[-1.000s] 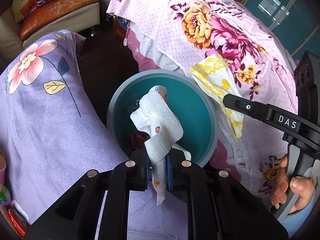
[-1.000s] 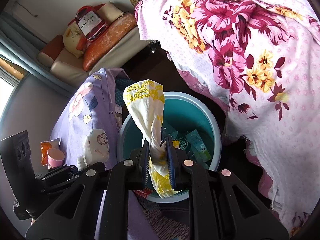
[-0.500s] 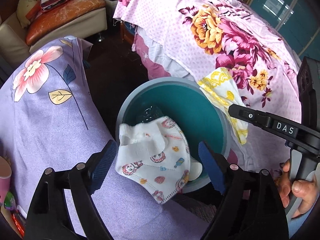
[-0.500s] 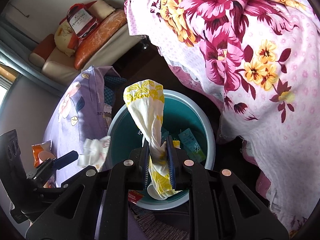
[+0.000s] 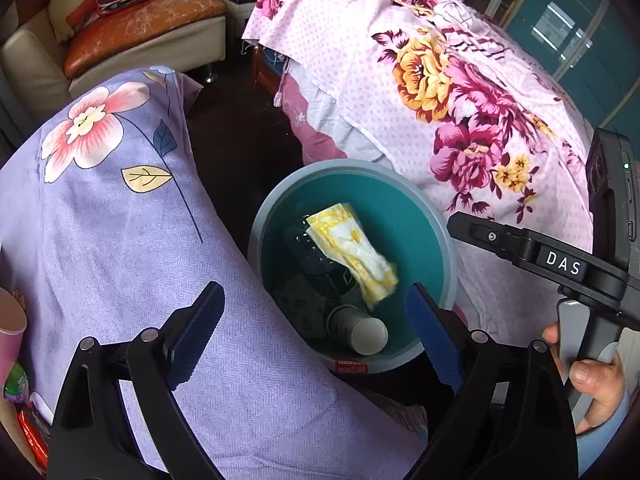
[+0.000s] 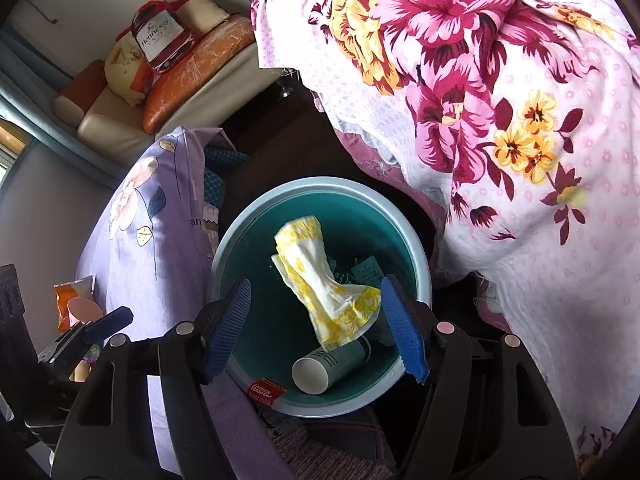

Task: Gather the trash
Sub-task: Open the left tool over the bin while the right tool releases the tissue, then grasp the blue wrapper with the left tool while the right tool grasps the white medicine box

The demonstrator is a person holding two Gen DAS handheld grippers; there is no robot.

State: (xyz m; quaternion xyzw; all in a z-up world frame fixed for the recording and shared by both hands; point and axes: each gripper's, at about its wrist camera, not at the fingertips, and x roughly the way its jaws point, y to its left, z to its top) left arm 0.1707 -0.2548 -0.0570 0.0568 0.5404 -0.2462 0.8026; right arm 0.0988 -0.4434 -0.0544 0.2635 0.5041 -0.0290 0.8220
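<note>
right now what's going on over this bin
A person is dropping trash into the teal bin. The right gripper has just been opening, its fingers clear of the yellow-and-white wrapper over the bin. The left gripper is open and empty. A paper cup lies inside.

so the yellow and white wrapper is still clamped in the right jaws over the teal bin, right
Not clamped. The right wrist view shows the right gripper with jaws apart, just opened, and the yellow and white wrapper loose inside the teal bin.
</note>
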